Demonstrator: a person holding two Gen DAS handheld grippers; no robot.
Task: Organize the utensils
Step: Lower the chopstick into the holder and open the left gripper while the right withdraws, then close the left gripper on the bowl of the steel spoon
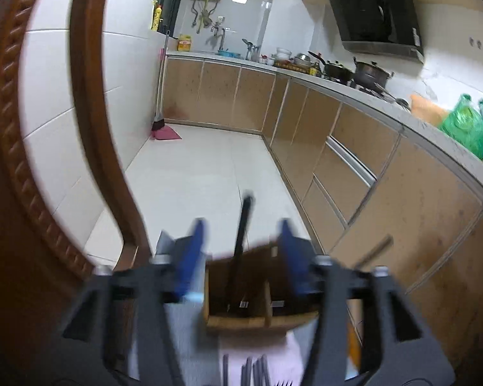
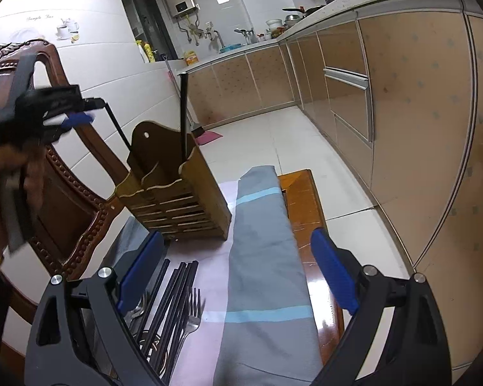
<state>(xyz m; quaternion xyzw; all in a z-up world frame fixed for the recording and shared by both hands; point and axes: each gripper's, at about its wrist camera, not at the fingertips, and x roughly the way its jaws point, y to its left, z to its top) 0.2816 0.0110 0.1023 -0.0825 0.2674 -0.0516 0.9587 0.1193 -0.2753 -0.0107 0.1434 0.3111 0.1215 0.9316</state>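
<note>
Left wrist view: my left hand-held gripper (image 1: 243,247) open, nothing held; wooden utensil holder (image 1: 238,315) low centre, black chopstick (image 1: 243,225) standing inside.

Right wrist view: right hand-held gripper (image 2: 238,276) open, empty; loose chopsticks (image 2: 174,286) and fork (image 2: 193,308) lower left on counter (image 2: 306,199). Judge one drop finished; next, grab another chopstick.

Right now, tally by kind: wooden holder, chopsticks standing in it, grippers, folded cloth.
Slatted brown wooden utensil holder: 1
Thin black chopsticks standing in it: 2
Blue-padded black grippers, left gripper and right gripper: 2
Folded grey cloth with light blue stripes: 1
Total: 6
</note>
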